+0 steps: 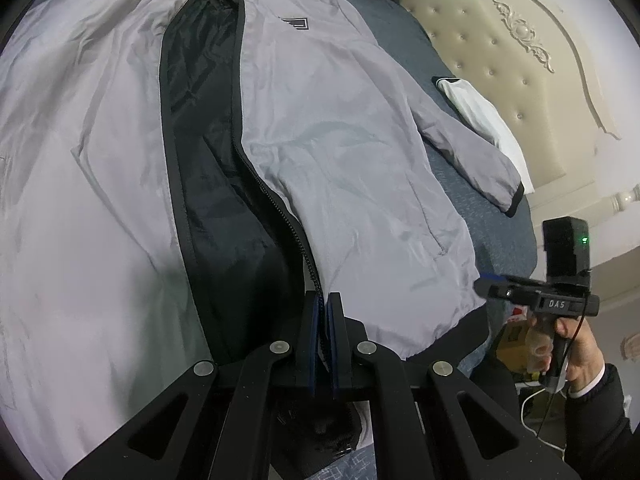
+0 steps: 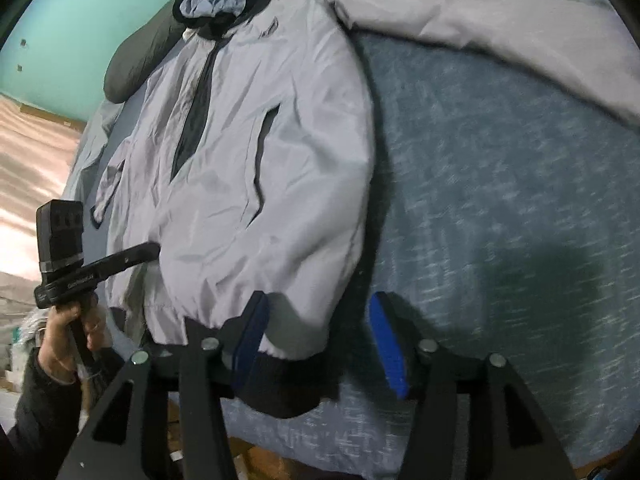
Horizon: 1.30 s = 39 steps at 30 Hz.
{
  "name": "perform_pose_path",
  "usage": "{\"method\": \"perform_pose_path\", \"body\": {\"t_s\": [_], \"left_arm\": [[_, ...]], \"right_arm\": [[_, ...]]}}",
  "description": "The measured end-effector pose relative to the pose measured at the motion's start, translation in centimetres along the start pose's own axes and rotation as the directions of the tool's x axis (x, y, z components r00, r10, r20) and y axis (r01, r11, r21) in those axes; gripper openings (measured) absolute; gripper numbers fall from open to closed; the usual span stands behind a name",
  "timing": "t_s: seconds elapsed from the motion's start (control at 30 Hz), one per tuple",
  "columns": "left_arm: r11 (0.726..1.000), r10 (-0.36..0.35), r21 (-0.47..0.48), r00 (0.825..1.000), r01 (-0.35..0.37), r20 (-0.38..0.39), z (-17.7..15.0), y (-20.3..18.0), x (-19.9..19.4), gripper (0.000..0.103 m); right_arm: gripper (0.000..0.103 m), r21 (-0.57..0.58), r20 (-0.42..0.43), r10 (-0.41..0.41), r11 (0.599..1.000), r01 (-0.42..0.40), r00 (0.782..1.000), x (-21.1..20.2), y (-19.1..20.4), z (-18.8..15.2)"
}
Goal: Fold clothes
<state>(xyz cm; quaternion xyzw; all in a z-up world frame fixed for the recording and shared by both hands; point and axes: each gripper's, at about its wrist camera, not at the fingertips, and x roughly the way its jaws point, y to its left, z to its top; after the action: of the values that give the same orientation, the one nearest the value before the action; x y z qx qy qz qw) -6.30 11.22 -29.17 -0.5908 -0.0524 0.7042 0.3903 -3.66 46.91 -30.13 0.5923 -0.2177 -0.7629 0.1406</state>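
On the blue-grey bedspread [image 2: 500, 208]: one grey zip-front jacket [image 1: 340, 152], lying face up and spread flat, front unzipped and parting to show black lining [image 1: 208, 132], small dark chest badge [image 1: 294, 23] showing on one panel

Sleeve [image 1: 472, 160] with black cuff: lying out toward the headboard side, resting just beside a white pillow [image 1: 480, 116]; second sleeve in the right wrist view stretching away across the bedspread

Hood and black collar: lying at the far end of the garment, beside a dark cushion [image 2: 136, 64]

Left gripper [image 1: 325, 320]: sitting at the jacket's hem by the bottom of the zipper, blue pads [image 1: 333, 344] drawn almost together with only a narrow slit between; whether any fabric is being pinched there cannot be told

Right gripper [image 2: 316, 344]: hovering at the hem corner of the near front panel, jaws standing wide apart, black hem band lying between the blue pads, nothing being held

Person's hands: each gripping a handle, the right hand [image 1: 576, 352] showing in the left wrist view, the left hand [image 2: 68, 340] in the right wrist view, dark sleeves at both wrists

Surroundings: cream tufted headboard [image 1: 500, 40] with carved ornament, turquoise wall [image 2: 80, 20] beyond the bed
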Motion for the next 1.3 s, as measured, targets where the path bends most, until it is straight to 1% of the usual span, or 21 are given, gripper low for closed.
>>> {"method": "perform_pose_path", "body": {"t_s": [0.03, 0.07, 0.13, 0.23, 0.3, 0.37, 0.47, 0.57, 0.67, 0.7, 0.77, 0.83, 0.93, 1.0, 1.07, 1.13, 1.2, 1.3], "left_arm": [[1.000, 0.001, 0.002, 1.000, -0.001, -0.002, 0.0, 0.0, 0.1, 0.004], [1.000, 0.002, 0.003, 1.000, -0.002, -0.004, 0.0, 0.0, 0.1, 0.004], [1.000, -0.001, 0.002, 1.000, 0.001, -0.007, 0.0, 0.0, 0.2, 0.004], [1.000, -0.006, 0.011, 1.000, 0.006, -0.012, -0.1, -0.3, 0.4, 0.004], [1.000, -0.008, 0.018, 1.000, 0.008, -0.017, -0.3, -0.7, 0.6, 0.004], [1.000, -0.007, 0.027, 1.000, 0.008, -0.022, -0.5, -1.1, 0.9, 0.004], [1.000, -0.008, 0.015, 0.999, 0.009, -0.032, -0.6, -1.1, 1.4, 0.005], [1.000, -0.013, 0.001, 1.000, 0.013, -0.027, -0.7, -1.1, 1.3, 0.005], [0.999, -0.033, -0.028, 0.999, 0.033, 0.010, -0.6, -0.5, -0.7, 0.012], [0.999, -0.030, -0.034, 0.999, 0.031, 0.027, -0.5, -0.2, -1.6, 0.016], [0.999, -0.023, -0.047, 0.998, 0.026, 0.063, -0.5, 0.7, -3.7, 0.021], [0.998, -0.012, -0.063, 0.995, 0.018, 0.099, -0.4, 2.0, -6.0, 0.027], [0.995, 0.053, -0.095, 0.988, -0.039, 0.144, -0.7, 5.1, -9.4, 0.030], [0.990, 0.098, -0.118, 0.980, -0.078, 0.172, -0.8, 7.3, -11.6, 0.030], [0.982, 0.138, -0.151, 0.972, -0.110, 0.192, -1.1, 9.6, -13.6, 0.031], [0.974, 0.164, -0.188, 0.966, -0.126, 0.200, -1.6, 11.5, -15.1, 0.031], [0.967, 0.185, -0.214, 0.961, -0.140, 0.204, -2.1, 13.1, -16.3, 0.031], [0.962, 0.202, -0.225, 0.958, -0.156, 0.202, -3.0, 14.4, -17.4, 0.031]], "right_arm": [[0.043, 0.002, 0.001, 0.001, 1.000, -0.001, 1.000, -0.1, 0.0, -0.1], [0.038, 0.005, 0.002, 0.003, 1.000, -0.003, 1.000, -0.1, 0.0, -0.2], [0.019, 0.009, 0.005, 0.006, 1.000, -0.006, 1.000, -0.3, 0.0, -0.4], [0.011, 0.016, 0.009, 0.010, 1.000, -0.010, 1.000, -0.4, -0.1, -0.6], [0.009, 0.020, 0.011, 0.013, 1.000, -0.014, 1.000, -0.6, -0.1, -0.8], [0.008, 0.017, 0.017, 0.006, 1.000, -0.006, 1.000, -0.9, 0.0, -0.9], [0.008, -0.001, 0.003, -0.051, 0.999, 0.051, 0.999, -0.8, 0.1, -0.8], [0.008, -0.008, -0.013, -0.078, 0.997, 0.078, 0.997, 0.0, 0.1, -0.8], [0.010, -0.009, 0.003, -0.059, 0.998, 0.059, 0.998, -0.2, 0.6, -0.6], [0.012, -0.011, 0.009, -0.062, 0.998, 0.062, 0.998, -0.5, 0.7, -0.5], [0.013, -0.015, 0.018, -0.080, 0.997, 0.080, 0.997, -1.2, 0.9, -0.3], [0.016, -0.021, 0.025, -0.104, 0.994, 0.104, 0.994, -1.7, 1.0, -0.2], [0.017, -0.025, 0.066, -0.129, 0.991, 0.130, 0.990, -3.1, 1.2, 0.2], [0.017, -0.028, 0.112, -0.124, 0.991, 0.128, 0.986, -4.3, 1.7, 0.6], [0.020, -0.040, 0.137, -0.094, 0.994, 0.100, 0.986, -5.1, 2.2, 0.9], [0.032, -0.060, 0.140, -0.046, 0.997, 0.055, 0.989, -5.0, 3.5, 1.9], [0.034, -0.105, 0.111, -0.019, 0.994, 0.030, 0.994, -3.6, 5.7, 2.7], [0.034, -0.175, 0.059, 0.015, 0.985, -0.005, 0.998, -1.3, 9.1, 4.1]]}}
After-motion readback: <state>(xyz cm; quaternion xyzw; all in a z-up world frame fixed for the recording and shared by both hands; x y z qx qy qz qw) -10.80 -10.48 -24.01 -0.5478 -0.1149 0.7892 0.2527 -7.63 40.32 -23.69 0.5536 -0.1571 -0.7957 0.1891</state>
